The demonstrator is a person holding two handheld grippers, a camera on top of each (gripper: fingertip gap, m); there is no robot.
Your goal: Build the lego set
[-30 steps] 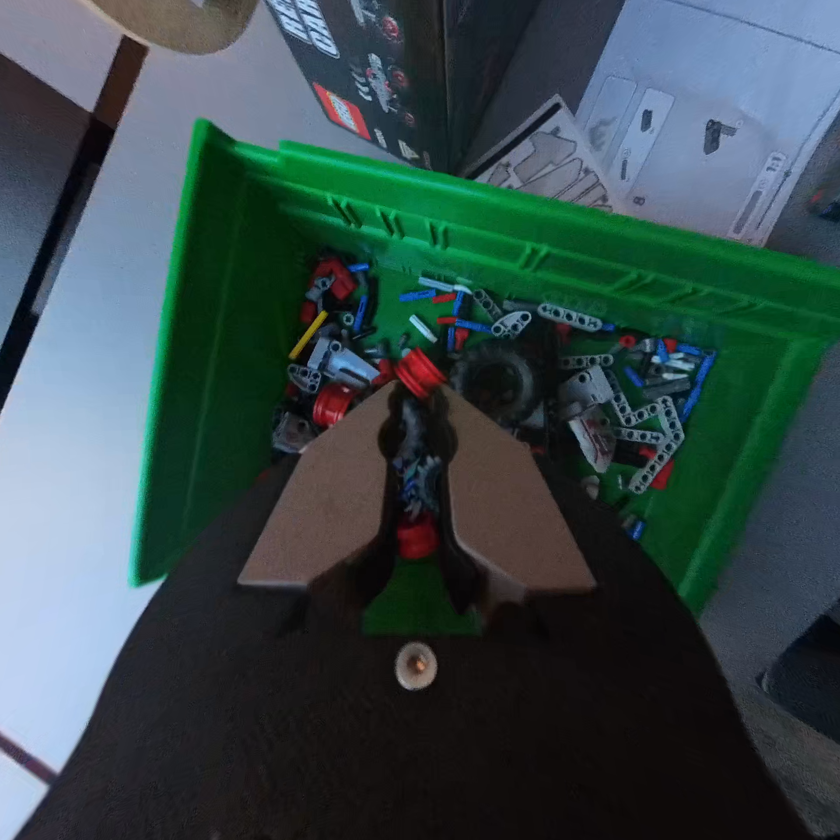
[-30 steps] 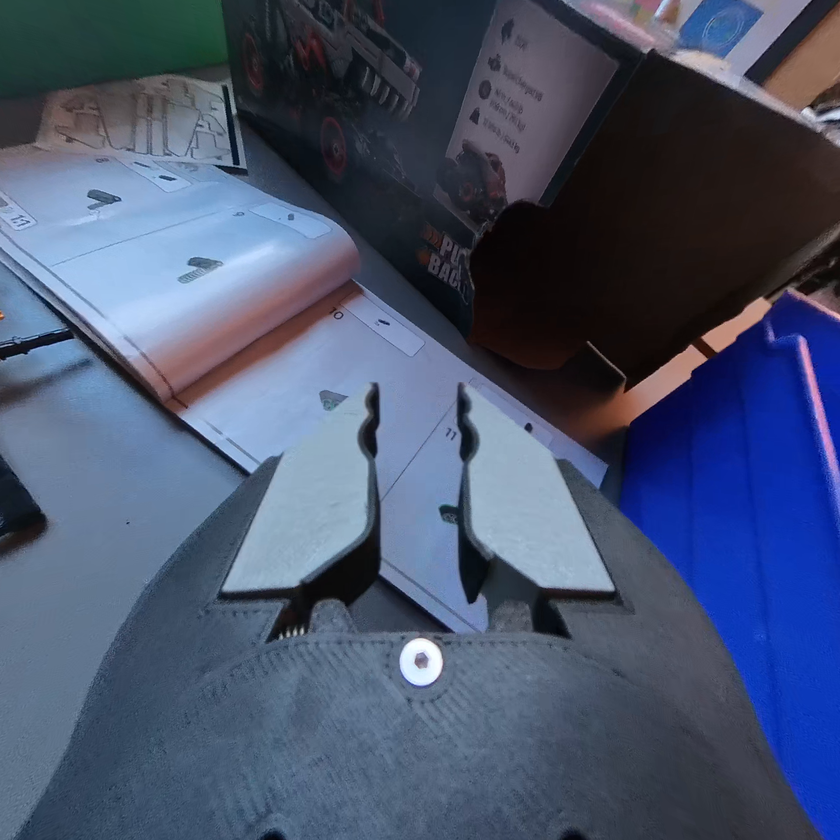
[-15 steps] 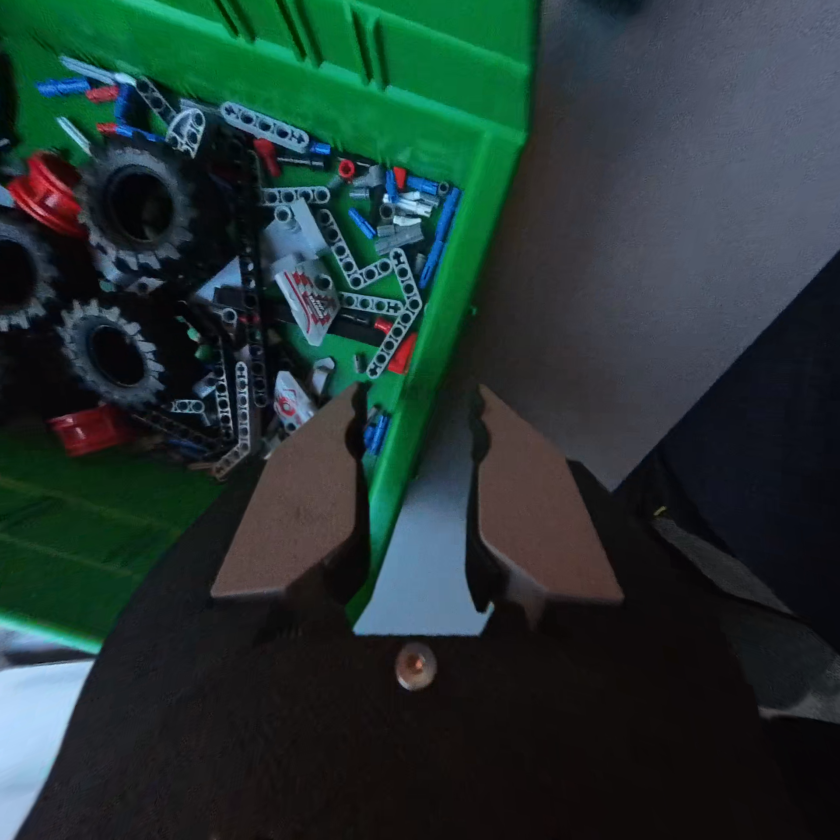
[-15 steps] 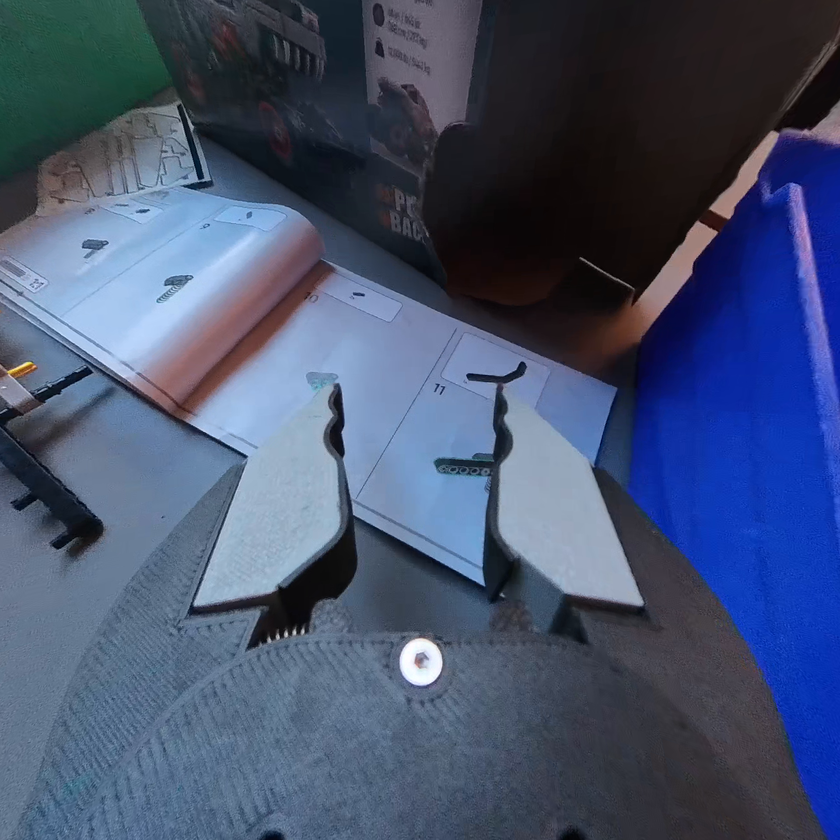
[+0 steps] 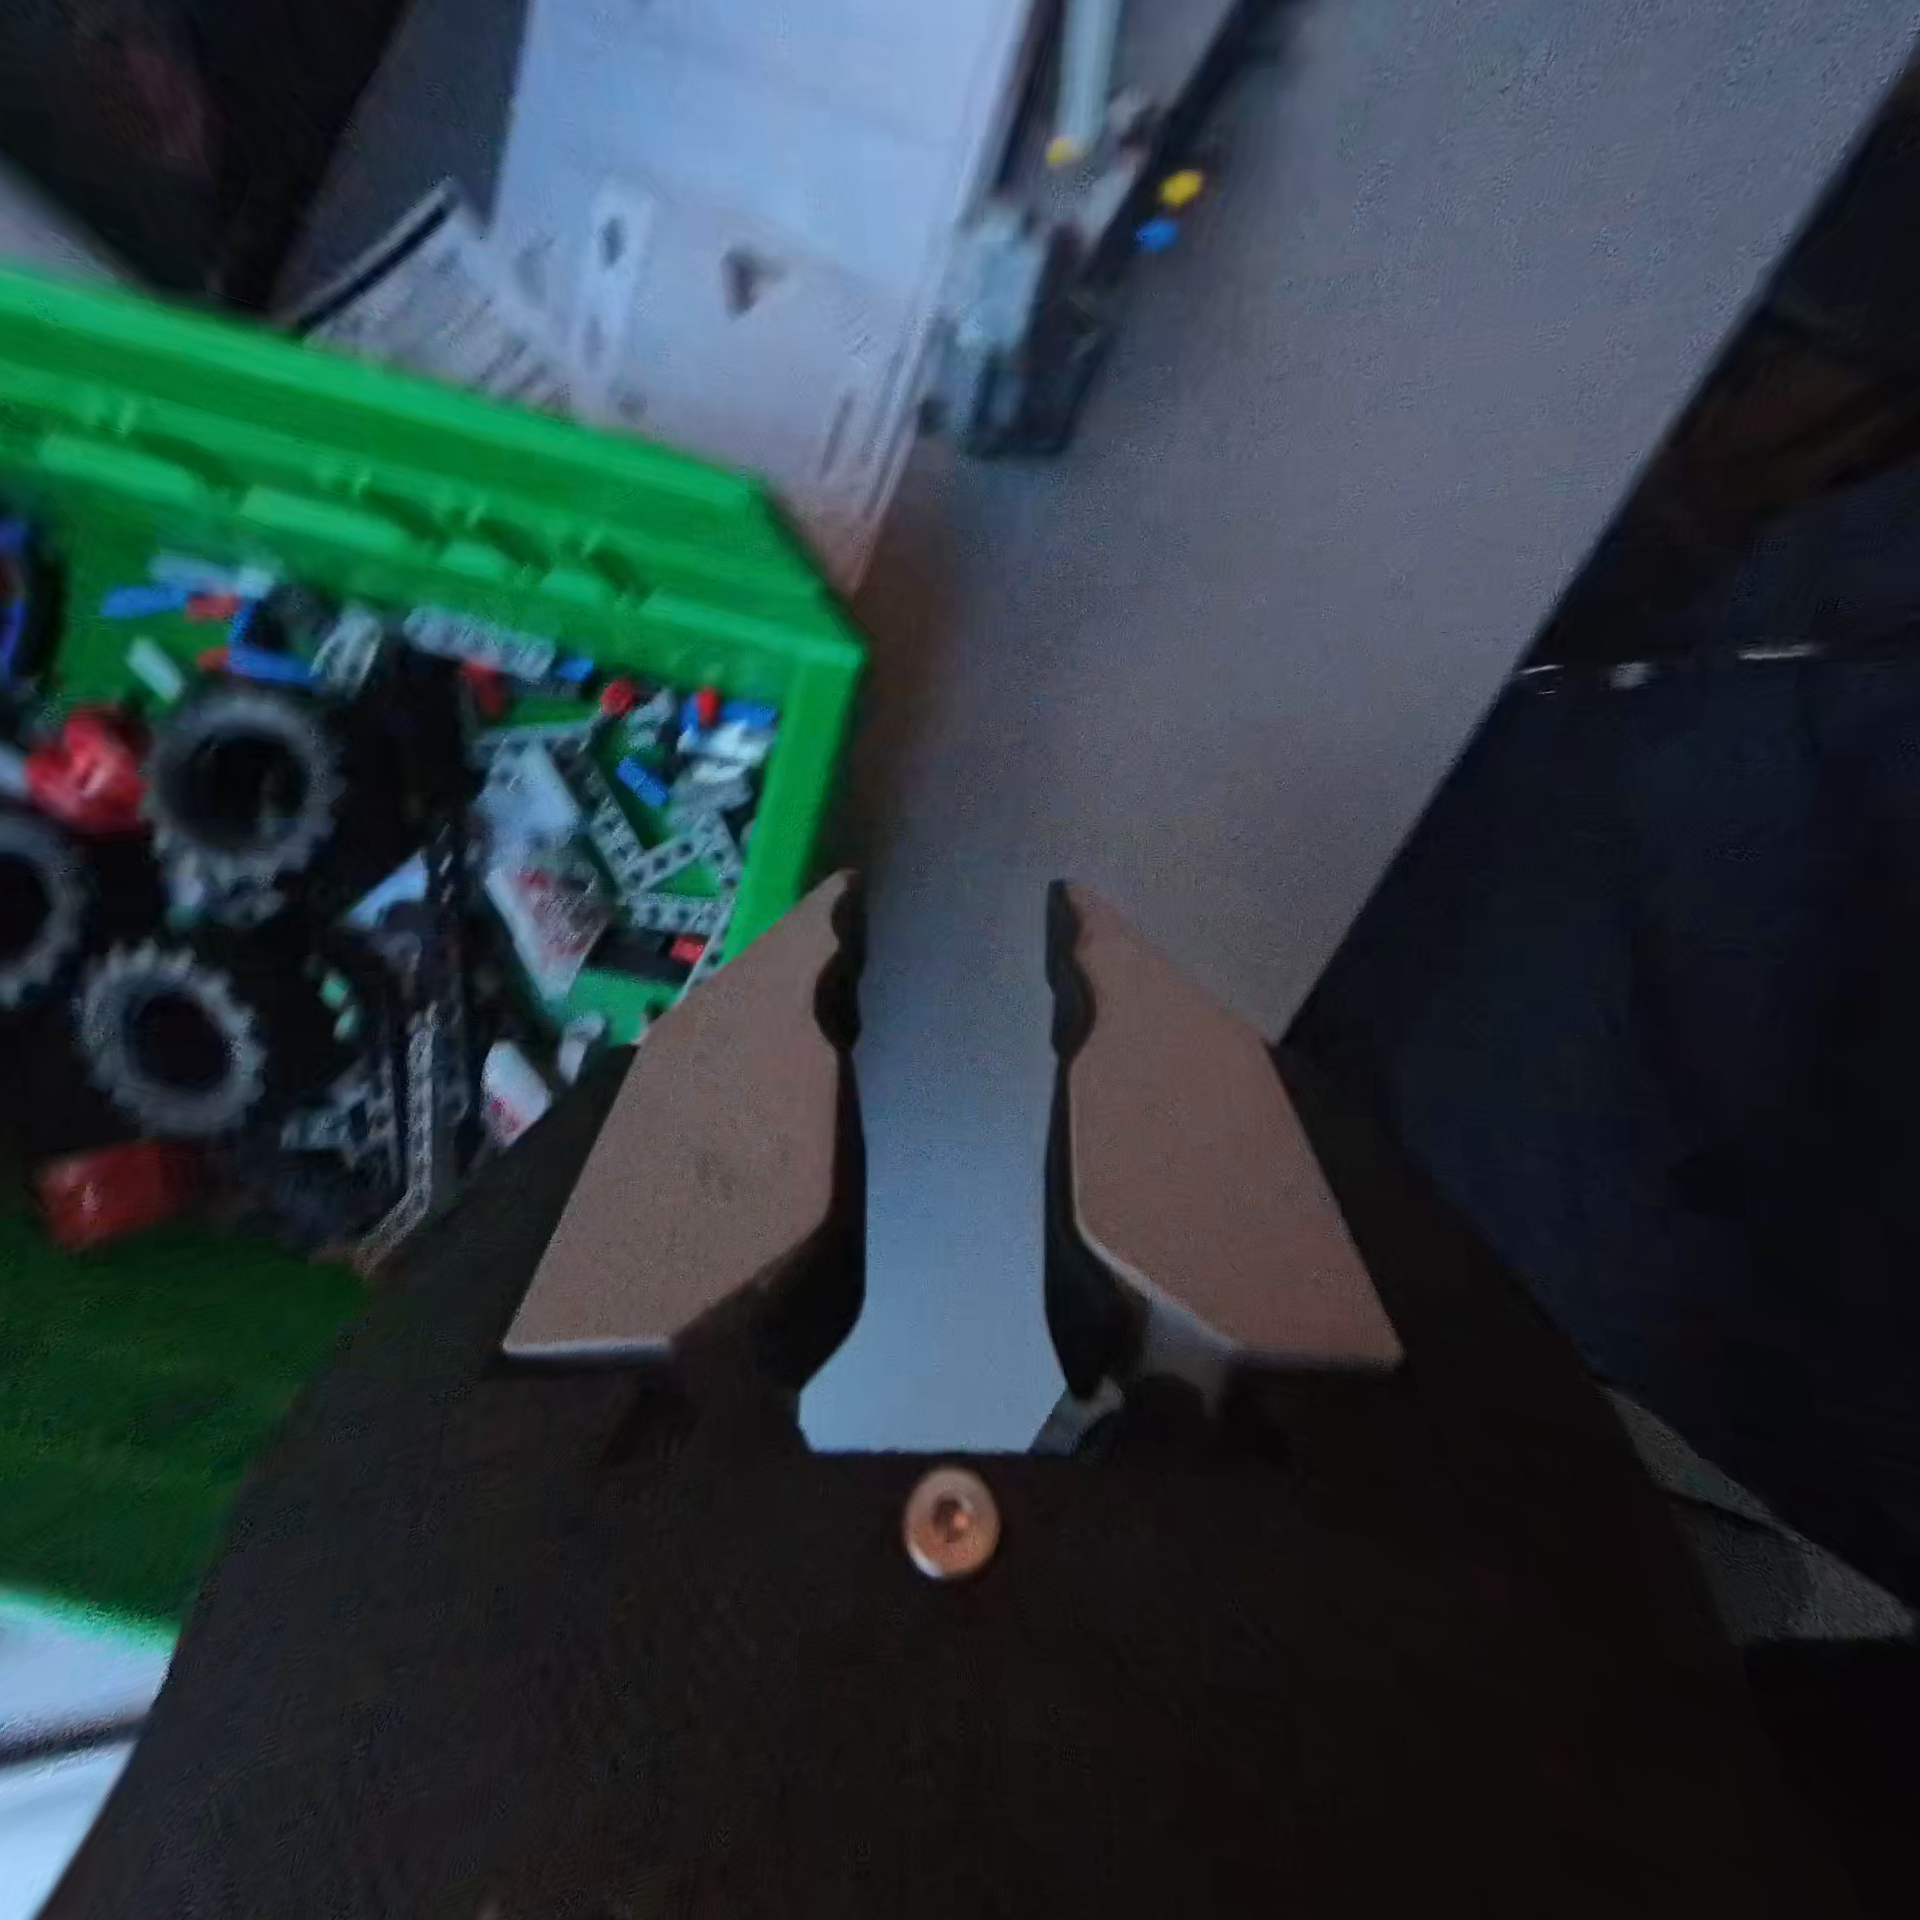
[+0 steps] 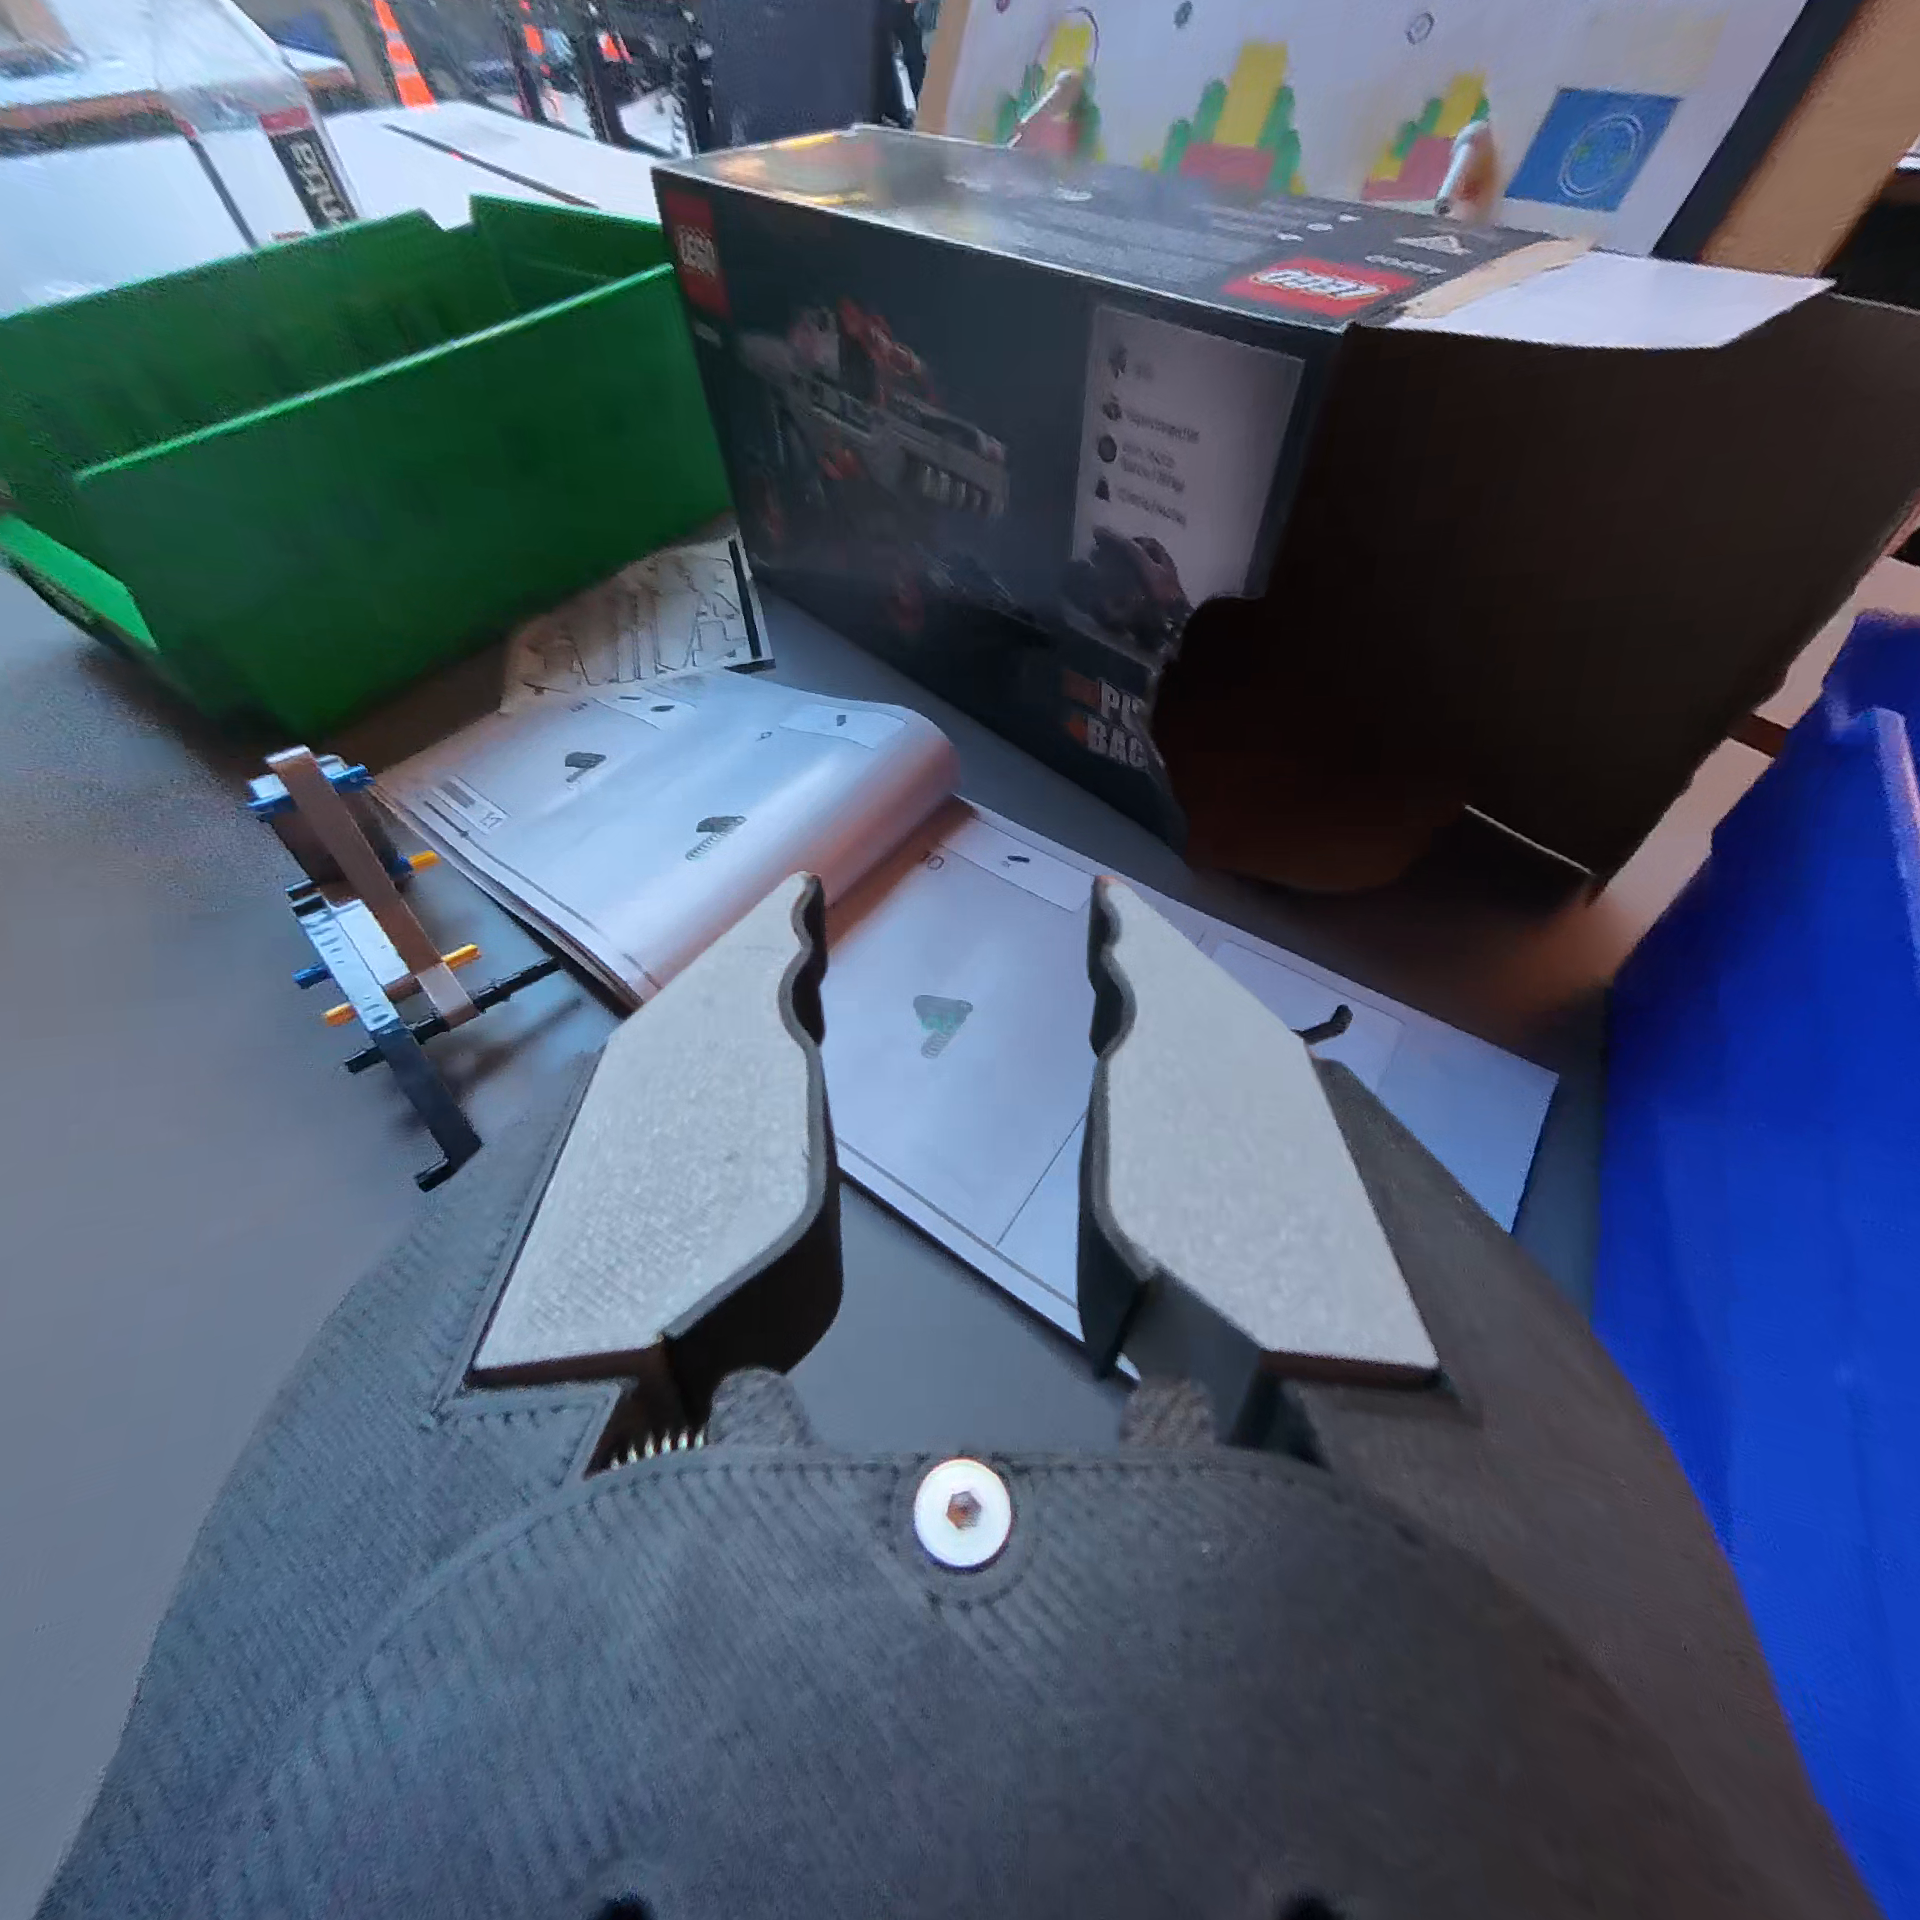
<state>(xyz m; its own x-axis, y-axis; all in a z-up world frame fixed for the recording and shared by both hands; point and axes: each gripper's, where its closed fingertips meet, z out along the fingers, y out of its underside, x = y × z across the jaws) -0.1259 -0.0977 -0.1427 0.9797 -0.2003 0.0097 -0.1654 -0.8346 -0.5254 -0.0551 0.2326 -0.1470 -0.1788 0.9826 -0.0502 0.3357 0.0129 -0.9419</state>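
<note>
A green bin at the left of the left wrist view holds several loose Lego parts: black tyres, red hubs, grey beams. My left gripper is open and empty over the grey table just right of the bin. A partly built black frame with blue and yellow pins lies on the table in the right wrist view, left of my right gripper, which is open and empty above the open instruction booklet. The frame shows blurred far off in the left wrist view.
The dark Lego box stands behind the booklet. The green bin sits at the back left and a blue bin fills the right side. The table edge runs diagonally at right, dark beyond it.
My left gripper has swung right from over the bin's parts to the table beside it and opened wider. My right gripper has opened and pulled back, so the frame and both bins show.
</note>
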